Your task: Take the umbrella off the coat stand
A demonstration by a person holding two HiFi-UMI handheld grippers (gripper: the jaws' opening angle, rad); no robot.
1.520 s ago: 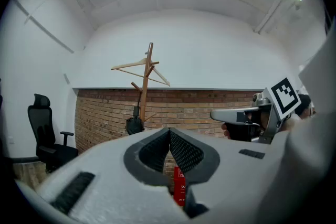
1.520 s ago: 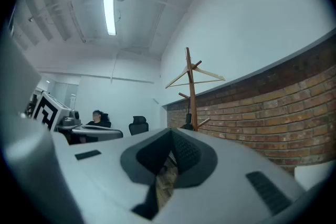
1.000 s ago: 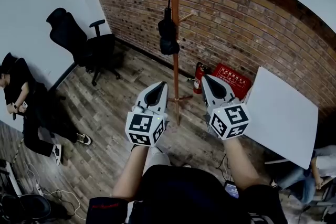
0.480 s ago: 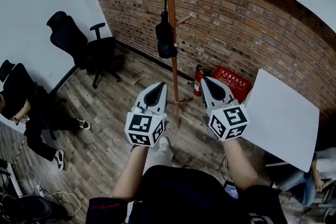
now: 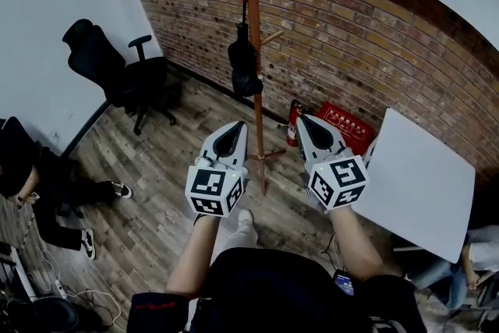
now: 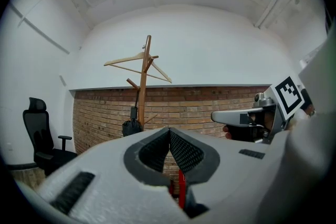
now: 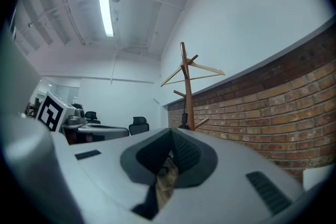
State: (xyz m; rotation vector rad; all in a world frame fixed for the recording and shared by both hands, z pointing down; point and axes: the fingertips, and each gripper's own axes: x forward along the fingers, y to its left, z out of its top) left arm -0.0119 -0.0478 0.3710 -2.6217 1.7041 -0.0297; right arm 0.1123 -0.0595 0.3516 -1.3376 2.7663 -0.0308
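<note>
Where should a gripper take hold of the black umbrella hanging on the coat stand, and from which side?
Probably the slim upper section of the umbrella, above its bulging folded canopy, which looks too fat for jaws. Come from the head view's left: the coat stand pole runs close along its right.

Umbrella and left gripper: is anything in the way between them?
Nothing blocks it: the head view shows only wooden floor between the umbrella and the left gripper.

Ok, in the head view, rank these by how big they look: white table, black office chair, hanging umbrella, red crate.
1. white table, though it stands nearer the camera
2. black office chair
3. umbrella and red crate: they look about alike, so not ranked
</note>
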